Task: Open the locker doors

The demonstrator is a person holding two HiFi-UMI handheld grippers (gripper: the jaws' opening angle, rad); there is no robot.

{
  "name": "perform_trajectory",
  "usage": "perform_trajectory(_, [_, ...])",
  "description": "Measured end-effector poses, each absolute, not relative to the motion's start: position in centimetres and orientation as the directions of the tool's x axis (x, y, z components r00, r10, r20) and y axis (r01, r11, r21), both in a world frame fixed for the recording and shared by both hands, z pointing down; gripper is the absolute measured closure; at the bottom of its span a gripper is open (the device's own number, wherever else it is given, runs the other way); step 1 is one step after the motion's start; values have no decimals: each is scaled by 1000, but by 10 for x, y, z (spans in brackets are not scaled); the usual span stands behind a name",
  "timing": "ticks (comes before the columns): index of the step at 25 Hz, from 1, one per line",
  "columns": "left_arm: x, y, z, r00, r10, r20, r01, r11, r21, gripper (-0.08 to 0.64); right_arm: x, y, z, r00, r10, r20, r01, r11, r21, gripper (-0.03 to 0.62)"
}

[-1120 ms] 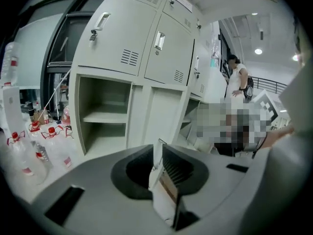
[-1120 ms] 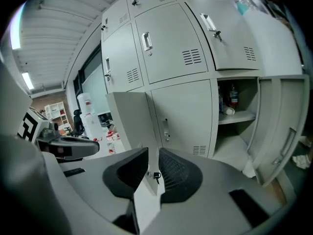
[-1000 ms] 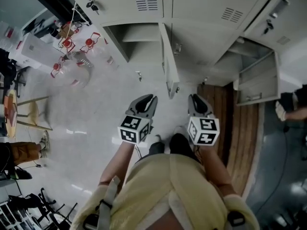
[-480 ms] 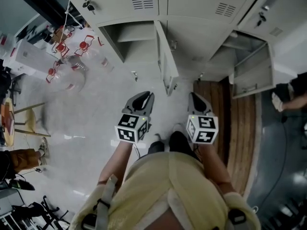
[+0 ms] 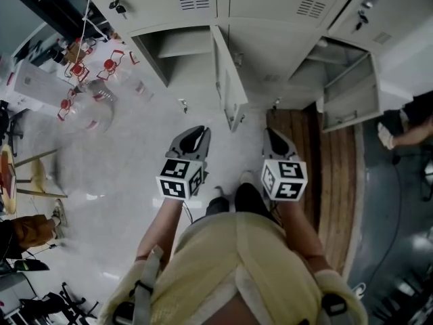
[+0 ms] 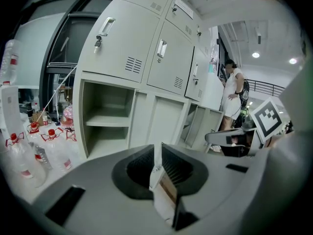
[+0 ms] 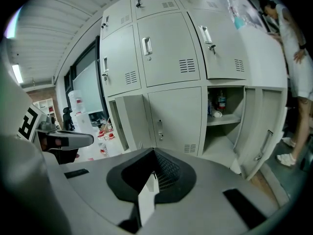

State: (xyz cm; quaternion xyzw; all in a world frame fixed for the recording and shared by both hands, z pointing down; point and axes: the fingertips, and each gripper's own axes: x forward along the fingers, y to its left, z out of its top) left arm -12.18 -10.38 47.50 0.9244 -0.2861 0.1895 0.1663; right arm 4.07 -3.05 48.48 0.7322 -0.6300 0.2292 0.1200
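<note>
Right gripper (image 5: pixel 272 136) has closed empty, well short of the open door (image 5: pixel 228 90) edge.

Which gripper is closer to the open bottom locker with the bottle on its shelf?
Right. The right gripper hangs short of that locker, slightly to its left. The left gripper is farther left, on the far side of the other open door.

Head downward, both others toward lockers (image 5: pixel 270 12)

Clear bottles (image 5: pixel 86 108) (red caps) crowd the floor left, wooden planking (image 5: pixel 336 181) right.
</note>
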Motion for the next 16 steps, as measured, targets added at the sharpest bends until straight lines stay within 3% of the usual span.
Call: perform_trajectory(16, [-112,-93,463,783,-464,415,-577,-790,206,512,43,-22,476,96,-875,474,-977,-175,-125,589])
